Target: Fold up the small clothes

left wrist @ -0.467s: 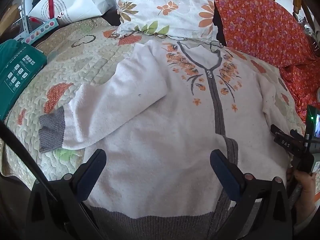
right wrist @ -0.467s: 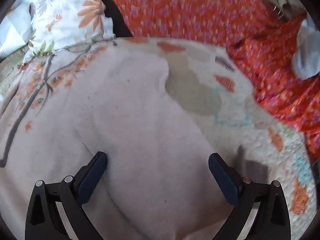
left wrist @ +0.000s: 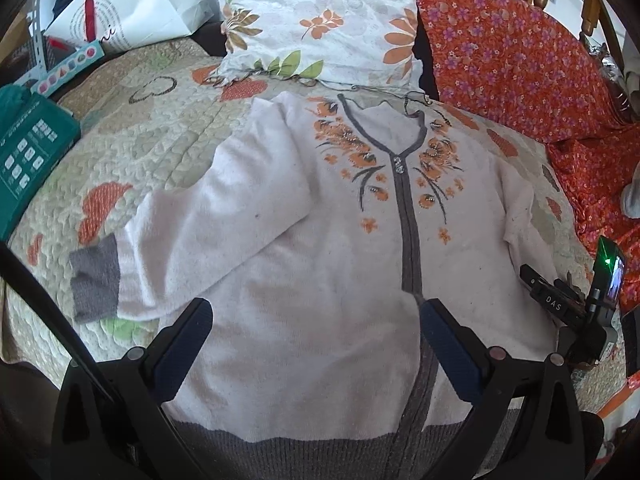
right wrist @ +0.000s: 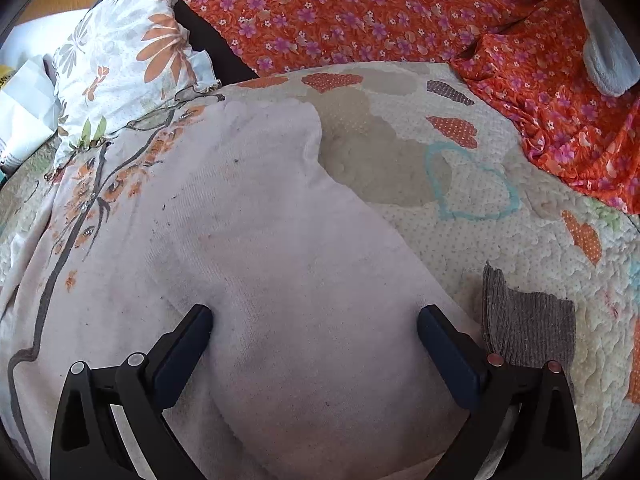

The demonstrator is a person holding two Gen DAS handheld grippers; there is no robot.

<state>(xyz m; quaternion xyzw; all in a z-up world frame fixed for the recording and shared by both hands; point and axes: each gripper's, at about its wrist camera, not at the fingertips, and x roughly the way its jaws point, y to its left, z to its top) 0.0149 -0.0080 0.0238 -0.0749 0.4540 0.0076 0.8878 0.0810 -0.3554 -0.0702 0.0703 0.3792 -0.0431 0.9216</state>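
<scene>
A pale pink cardigan (left wrist: 320, 272) with orange flowers, a grey zip band and grey hem lies face up on the quilt. Its left sleeve (left wrist: 208, 232) lies angled out from the body, grey cuff (left wrist: 96, 280) on the quilt. My left gripper (left wrist: 316, 340) is open and empty above the lower body. My right gripper (right wrist: 316, 344) is open and empty over the right sleeve (right wrist: 304, 264), whose grey cuff (right wrist: 528, 320) lies to the right. The right gripper also shows in the left wrist view (left wrist: 576, 304) at the cardigan's right edge.
A quilted bedspread (left wrist: 132, 152) covers the bed. A floral pillow (left wrist: 320, 20) and an orange flowered cloth (left wrist: 520, 64) lie at the head. A green box (left wrist: 28, 156) and a white bag (left wrist: 132, 4) sit at the left. A grey sock (right wrist: 608, 56) lies far right.
The right wrist view has steadied and pulled back a little over the right sleeve, so the grey cuff now shows clearly. The left gripper has hardly moved.
</scene>
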